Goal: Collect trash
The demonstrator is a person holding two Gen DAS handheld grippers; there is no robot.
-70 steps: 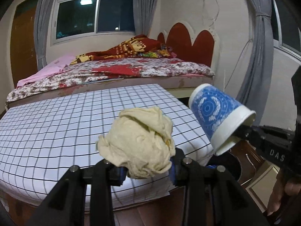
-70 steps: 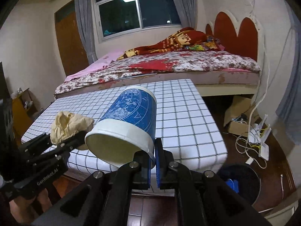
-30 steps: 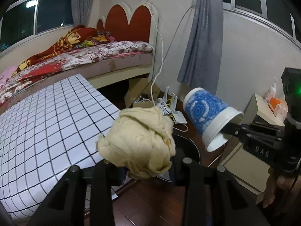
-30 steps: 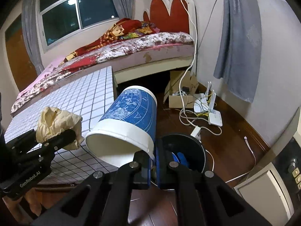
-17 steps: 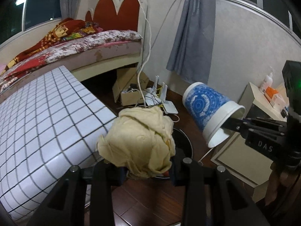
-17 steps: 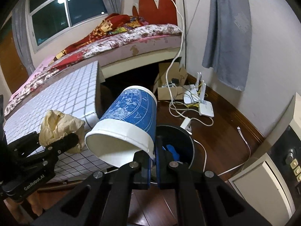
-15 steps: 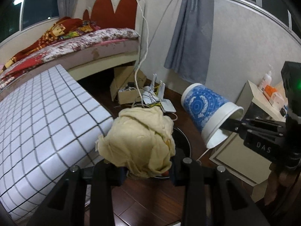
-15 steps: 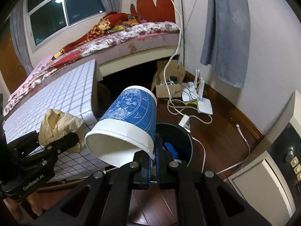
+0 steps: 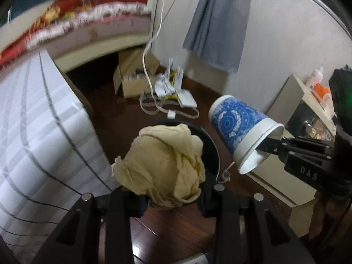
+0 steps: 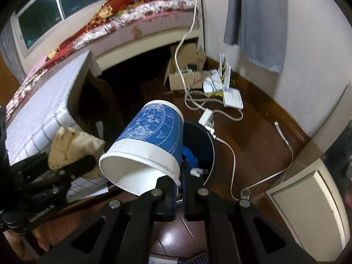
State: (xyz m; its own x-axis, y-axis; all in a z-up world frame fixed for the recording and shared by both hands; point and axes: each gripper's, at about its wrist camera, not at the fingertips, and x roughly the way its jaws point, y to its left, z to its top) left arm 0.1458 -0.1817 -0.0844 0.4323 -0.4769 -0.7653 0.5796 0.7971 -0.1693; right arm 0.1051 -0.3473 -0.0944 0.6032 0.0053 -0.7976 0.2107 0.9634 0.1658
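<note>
The left gripper [image 9: 170,200], at the bottom centre of its own view, is clenched on a crumpled yellowish rag [image 9: 162,167], which bulges up between its two black fingers. Just behind the rag, in the middle of the frame, shows the dark rim of a round black trash bin [image 9: 214,151] standing on the brown wooden floor [image 9: 123,114].

The right gripper [image 10: 181,176], bottom centre of its view, pinches the rim of a blue-patterned paper cup [image 10: 149,145] between its closed fingers; the cup lies tilted, its white mouth turned toward the lower left of the frame and its base pointing up. The bin's opening sits right behind the cup, slightly right of centre, with blue and white scraps inside.

On the left of both views runs a white grid-patterned mattress [image 10: 44,110]. Toward the upper middle a cardboard box [image 10: 184,74], white routers [image 10: 228,92] and loose cables lie on the floor, beneath a grey curtain [image 10: 257,22].
</note>
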